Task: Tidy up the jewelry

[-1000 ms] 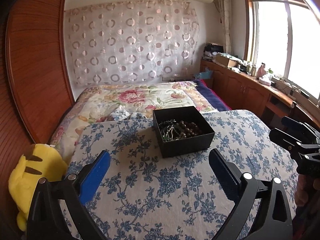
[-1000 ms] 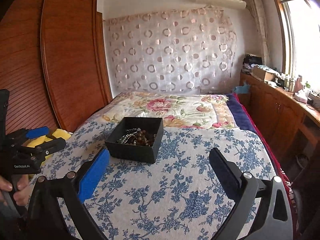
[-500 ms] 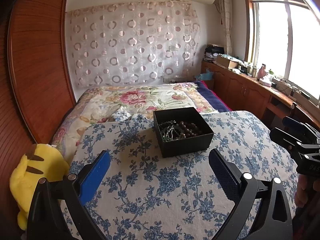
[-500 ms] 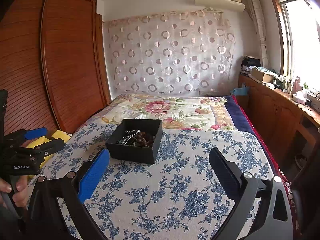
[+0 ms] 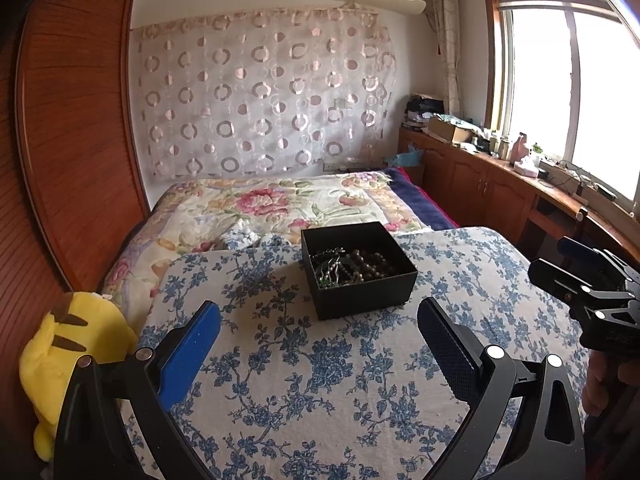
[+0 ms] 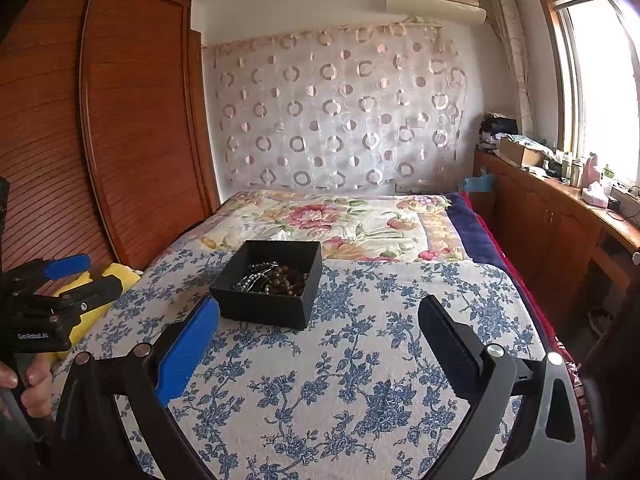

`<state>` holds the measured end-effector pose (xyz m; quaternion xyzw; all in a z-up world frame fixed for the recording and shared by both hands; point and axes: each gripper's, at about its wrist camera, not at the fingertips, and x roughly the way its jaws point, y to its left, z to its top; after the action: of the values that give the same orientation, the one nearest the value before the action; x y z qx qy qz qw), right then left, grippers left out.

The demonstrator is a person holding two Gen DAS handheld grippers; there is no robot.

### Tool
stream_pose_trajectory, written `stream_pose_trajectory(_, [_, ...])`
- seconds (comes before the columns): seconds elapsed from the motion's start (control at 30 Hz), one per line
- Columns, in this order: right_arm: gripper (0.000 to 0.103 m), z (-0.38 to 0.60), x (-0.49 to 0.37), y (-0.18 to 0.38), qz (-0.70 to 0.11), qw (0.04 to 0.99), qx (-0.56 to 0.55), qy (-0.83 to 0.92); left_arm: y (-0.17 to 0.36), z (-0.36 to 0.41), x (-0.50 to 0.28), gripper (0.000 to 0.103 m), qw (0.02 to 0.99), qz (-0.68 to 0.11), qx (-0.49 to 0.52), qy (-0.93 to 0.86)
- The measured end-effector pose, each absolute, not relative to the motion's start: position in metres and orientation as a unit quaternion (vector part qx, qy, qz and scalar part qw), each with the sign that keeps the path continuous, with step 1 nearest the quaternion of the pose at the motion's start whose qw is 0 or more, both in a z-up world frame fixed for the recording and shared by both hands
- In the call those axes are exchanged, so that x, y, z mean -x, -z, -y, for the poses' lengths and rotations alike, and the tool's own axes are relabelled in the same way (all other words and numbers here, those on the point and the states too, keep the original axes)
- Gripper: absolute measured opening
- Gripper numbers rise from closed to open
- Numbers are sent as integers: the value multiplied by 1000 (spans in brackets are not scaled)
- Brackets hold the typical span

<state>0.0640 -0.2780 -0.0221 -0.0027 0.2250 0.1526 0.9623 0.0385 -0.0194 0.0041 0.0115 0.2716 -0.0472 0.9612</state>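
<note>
Hovering level — left tongs (image 5: 319, 320) spread | right tongs (image 6: 319, 318) spread — short of jewelry box (image 6: 269, 285)

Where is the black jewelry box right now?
The black jewelry box sits on the blue floral cloth, centre in the left view, left of centre in the right view.

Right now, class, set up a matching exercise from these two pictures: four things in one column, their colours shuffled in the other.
Things:
1. box
2. beads
3. plush toy
4. left claw pad

Colours:
A. yellow
B. blue
C. black
D. dark brown

Pairs: 1-C, 2-D, 3-A, 4-B
</note>
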Motion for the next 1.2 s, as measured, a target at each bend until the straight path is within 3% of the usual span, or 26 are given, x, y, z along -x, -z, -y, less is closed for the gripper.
stream_pose_trajectory(1.2, [100,279,-62,19,-221,963,0,-154,-12,20,-33,95,964,-261,-11,46])
